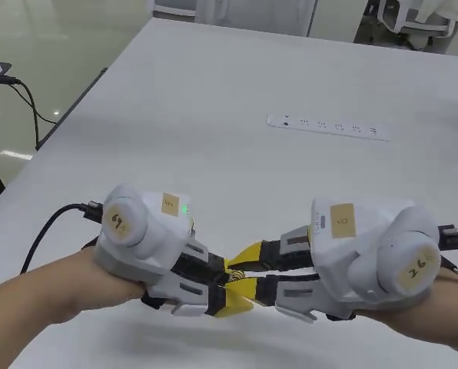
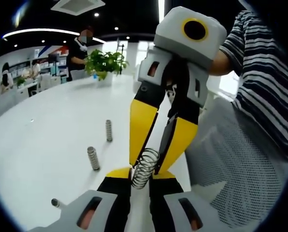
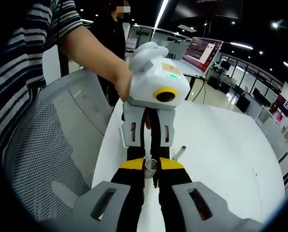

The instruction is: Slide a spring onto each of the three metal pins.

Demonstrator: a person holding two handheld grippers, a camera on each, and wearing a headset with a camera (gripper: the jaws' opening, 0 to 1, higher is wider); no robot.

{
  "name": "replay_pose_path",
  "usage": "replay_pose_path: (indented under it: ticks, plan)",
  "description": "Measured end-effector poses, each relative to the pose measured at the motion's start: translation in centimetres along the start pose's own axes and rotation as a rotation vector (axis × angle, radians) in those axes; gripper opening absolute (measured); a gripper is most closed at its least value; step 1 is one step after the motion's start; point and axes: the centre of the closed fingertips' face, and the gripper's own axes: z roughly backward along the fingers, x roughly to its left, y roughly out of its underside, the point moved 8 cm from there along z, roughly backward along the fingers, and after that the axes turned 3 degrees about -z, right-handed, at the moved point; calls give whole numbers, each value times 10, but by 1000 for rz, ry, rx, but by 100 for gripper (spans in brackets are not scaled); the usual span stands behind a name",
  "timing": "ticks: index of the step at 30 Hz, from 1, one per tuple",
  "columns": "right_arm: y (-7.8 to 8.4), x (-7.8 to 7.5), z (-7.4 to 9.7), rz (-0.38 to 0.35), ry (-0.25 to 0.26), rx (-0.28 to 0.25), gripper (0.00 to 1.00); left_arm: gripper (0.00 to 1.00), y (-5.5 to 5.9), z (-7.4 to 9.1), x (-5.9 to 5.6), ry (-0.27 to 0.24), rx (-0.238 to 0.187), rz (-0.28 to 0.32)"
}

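A small metal spring hangs above the near edge of the white table, caught between both pairs of yellow fingertips. My left gripper is shut on its lower end. Facing it tip to tip, my right gripper is shut on the other end. Two coiled pieces stand upright on the table; I cannot tell whether pins are inside them. A bare metal pin lies on the table nearby.
A white power strip lies far across the table. A black cable trails from the left gripper over the table's left edge. A grey mesh chair is close behind the grippers. A potted plant stands at the far end.
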Motion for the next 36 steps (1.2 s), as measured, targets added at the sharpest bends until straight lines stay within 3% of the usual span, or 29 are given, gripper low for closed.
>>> replay_pose_path:
  ticks: [18, 36]
  plan:
    - [-3, -3, -2, 32, -7, 26, 7, 10, 4, 7, 4, -39, 9, 45]
    - [2, -9, -1, 32, 17, 46, 7, 27, 21, 40, 5, -132, 4, 108]
